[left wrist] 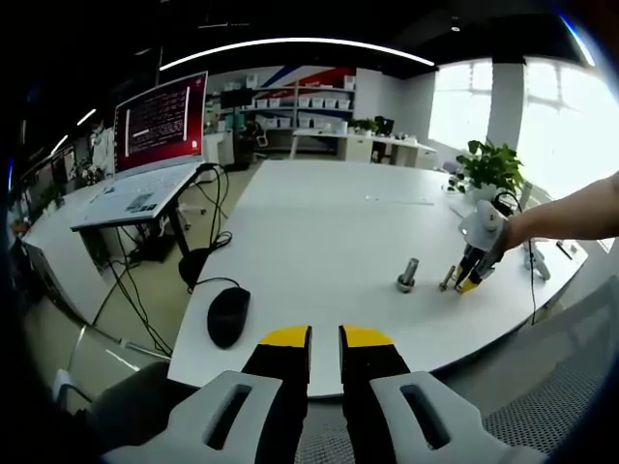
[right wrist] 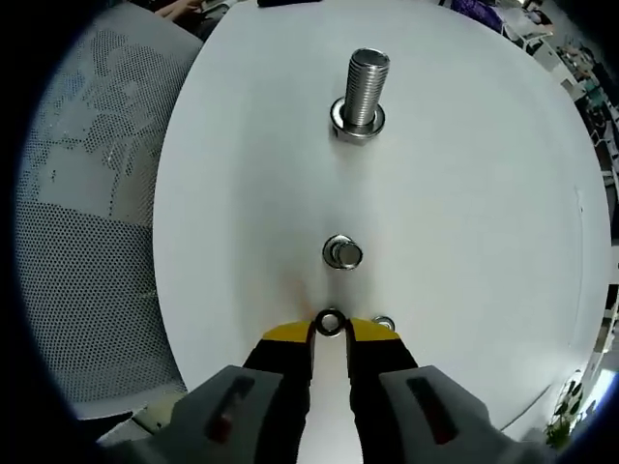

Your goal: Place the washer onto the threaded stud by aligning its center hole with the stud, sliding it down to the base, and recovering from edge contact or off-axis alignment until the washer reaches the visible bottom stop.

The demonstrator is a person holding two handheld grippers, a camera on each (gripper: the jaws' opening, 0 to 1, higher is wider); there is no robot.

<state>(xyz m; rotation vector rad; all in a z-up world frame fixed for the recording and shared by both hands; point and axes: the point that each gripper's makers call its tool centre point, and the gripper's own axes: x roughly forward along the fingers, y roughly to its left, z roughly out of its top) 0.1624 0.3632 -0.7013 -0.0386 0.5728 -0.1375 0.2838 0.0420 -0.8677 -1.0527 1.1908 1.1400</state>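
Observation:
In the right gripper view a threaded steel stud (right wrist: 366,85) stands upright on a round base flange (right wrist: 357,123) on the white table (right wrist: 242,193), straight ahead of my jaws. My right gripper (right wrist: 331,329) is shut on a small steel washer (right wrist: 331,322), pinched between its yellow tips low over the table, well short of the stud. In the left gripper view the same stud (left wrist: 407,275) is at mid-right, with the right gripper (left wrist: 471,278) just beyond it, held by a person's arm. My left gripper (left wrist: 325,336) hovers at the table's near edge, jaws close together with nothing between them.
A loose nut-like piece (right wrist: 342,253) lies between washer and stud; another small ring (right wrist: 383,324) lies by the right jaw tip. A black mouse (left wrist: 227,315), a laptop (left wrist: 155,145) on a stand, cables and a plant (left wrist: 493,164) surround the table. A mesh chair (right wrist: 87,203) stands beside it.

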